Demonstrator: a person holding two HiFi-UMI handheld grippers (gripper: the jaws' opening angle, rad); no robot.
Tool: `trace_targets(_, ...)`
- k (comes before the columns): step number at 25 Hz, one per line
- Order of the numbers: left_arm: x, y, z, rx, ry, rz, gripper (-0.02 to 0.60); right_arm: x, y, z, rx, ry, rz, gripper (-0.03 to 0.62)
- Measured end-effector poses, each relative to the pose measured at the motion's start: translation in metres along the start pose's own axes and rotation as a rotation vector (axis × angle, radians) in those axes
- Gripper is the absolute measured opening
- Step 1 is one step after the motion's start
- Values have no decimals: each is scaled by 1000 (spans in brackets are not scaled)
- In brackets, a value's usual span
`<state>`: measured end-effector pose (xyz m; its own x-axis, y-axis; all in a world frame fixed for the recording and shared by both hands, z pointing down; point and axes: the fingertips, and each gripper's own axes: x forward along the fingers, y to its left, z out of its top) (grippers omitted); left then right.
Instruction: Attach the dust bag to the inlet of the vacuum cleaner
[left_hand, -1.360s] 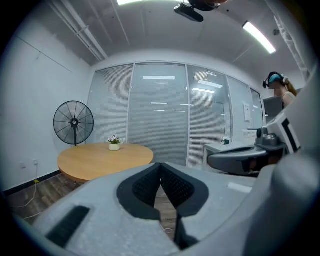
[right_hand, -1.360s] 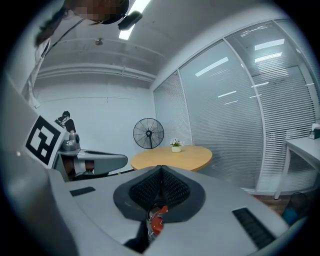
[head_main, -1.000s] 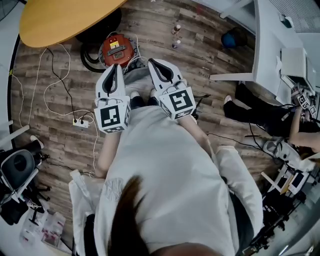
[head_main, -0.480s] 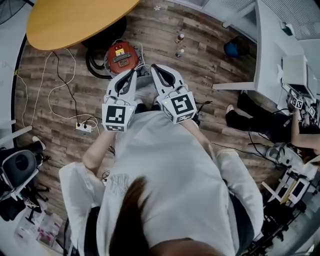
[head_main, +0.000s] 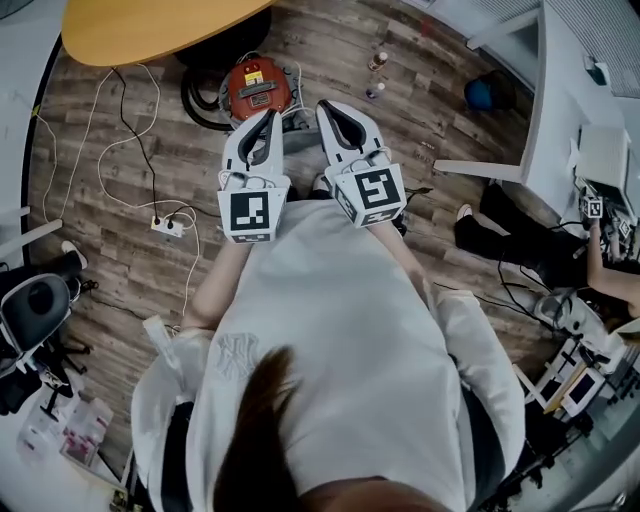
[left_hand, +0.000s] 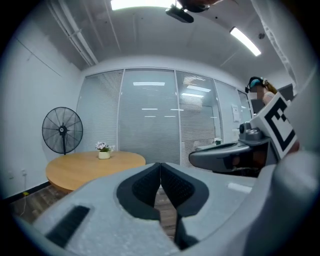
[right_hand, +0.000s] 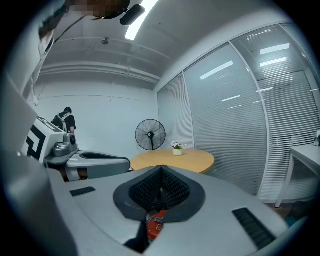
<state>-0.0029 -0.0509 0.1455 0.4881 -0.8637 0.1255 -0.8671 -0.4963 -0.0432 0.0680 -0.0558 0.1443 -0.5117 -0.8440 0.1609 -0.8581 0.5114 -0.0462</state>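
Now both pairs of jaws are pressing fully closed, gripping nothing; the left gripper (head_main: 271, 115) and right gripper (head_main: 326, 106) are pointing forward side by side, held out in front of the person. Just beyond their tips, the red vacuum (head_main: 262, 88) is sitting on the wood floor (head_main: 110, 190), with a black hose (head_main: 197, 112) coiling beside it, near a round table (head_main: 150, 30)
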Motion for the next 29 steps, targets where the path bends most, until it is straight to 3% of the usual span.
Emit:
trace_targets(3,1,8,4,21,-18,27,17,5,0,-2,-2,3,-2,5)
trace_targets(9,-2,18,0,-21,-11,44,18,9,2,-5,-11,15,2,3)
trace_targets(18,3,16,-7,-47,26,9,17,17,-3,-12,11,50,-18,3)
trace_targets(29,-1,8,-11,-52,26,4,18,21,18,-17,-40,73,33,3)
